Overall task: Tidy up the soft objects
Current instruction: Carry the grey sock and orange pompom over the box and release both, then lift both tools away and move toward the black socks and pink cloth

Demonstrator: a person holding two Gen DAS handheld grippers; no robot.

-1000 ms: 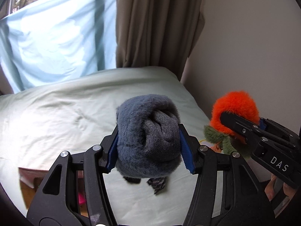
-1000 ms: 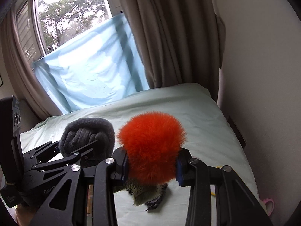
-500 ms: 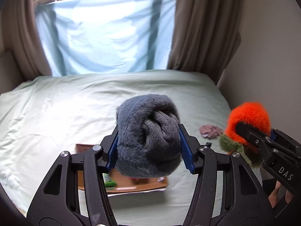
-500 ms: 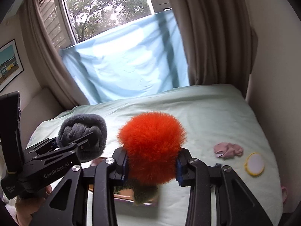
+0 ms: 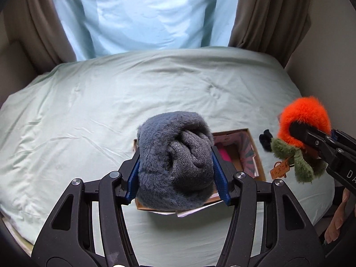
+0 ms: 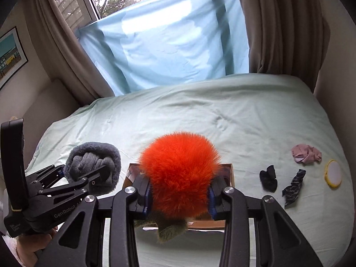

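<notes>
Both grippers loaded above box (image 5: 255, 153).
I had left gripper (image 5: 175, 169) clamping grey bundle (image 5: 175, 155), right gripper (image 6: 179, 197) clamping orange plush (image 6: 180, 169) (bulky; could snag box rim, I judged).

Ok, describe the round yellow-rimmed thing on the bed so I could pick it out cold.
Start at the pale green bed and go to its right edge in the right wrist view, past the cardboard box. There lies the yellow-rimmed disc, flat, just below the crumpled pink cloth and right of two dark fabric scraps. It alone is round, rigid-looking and white-faced.
</notes>
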